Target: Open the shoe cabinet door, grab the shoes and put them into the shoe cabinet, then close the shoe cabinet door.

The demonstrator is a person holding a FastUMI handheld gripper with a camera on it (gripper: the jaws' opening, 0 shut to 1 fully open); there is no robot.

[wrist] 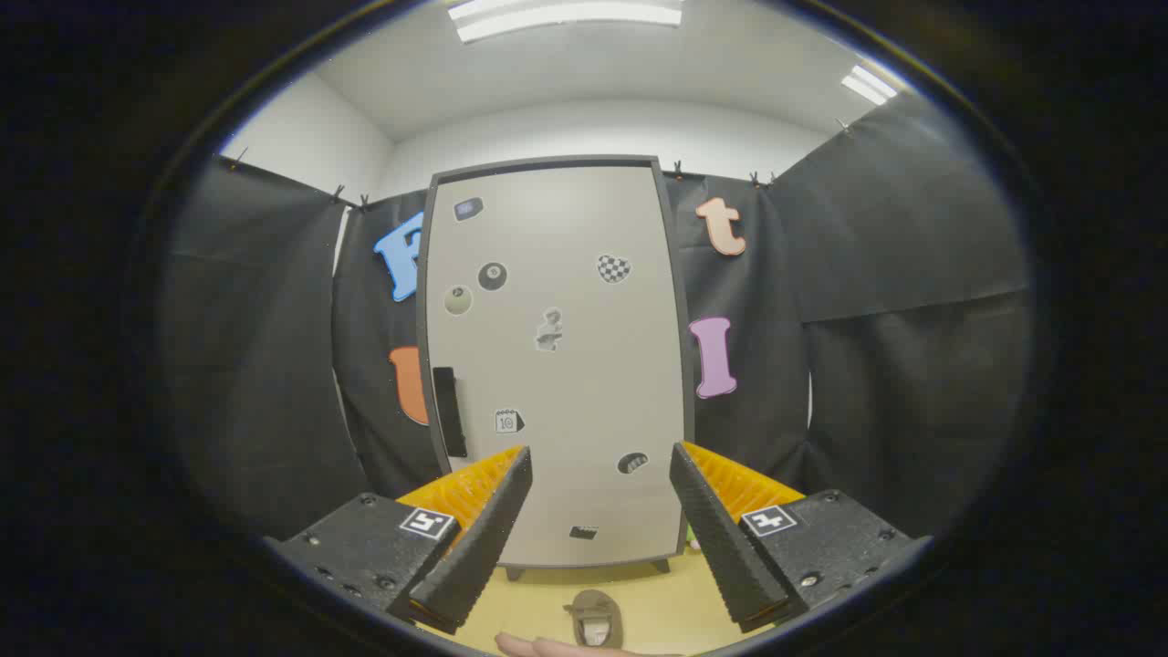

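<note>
In the gripper view the tool [600,525] hangs with its two fingers [479,538] spread wide apart and nothing between them. Beyond the fingers stands the shoe cabinet [557,365], tall and upright on short feet, backed against the black cloth wall [903,365] of the booth. Its pale door [566,383] is closed and sits flush in a dark frame. A dark vertical handle [449,411] lies along the door's left edge, a little above the left finger's tip. Small stickers [613,268] are scattered over the door, among them two round ones near the upper left and a checked one toward the upper right.

Below the cabinet lies a pale yellow floor [657,602]. On it, between the two fingers and nearer than the cabinet, rests a shoe [595,619], brownish with a lighter inside; it seems to point toward the cabinet, though the view is too bent and small here to be sure. It stands apart from the cabinet's foot and touches neither finger. Just beneath the shoe a bit of a person's hand [538,647] shows. Above the cloth are a white wall and ceiling lights [566,14].
</note>
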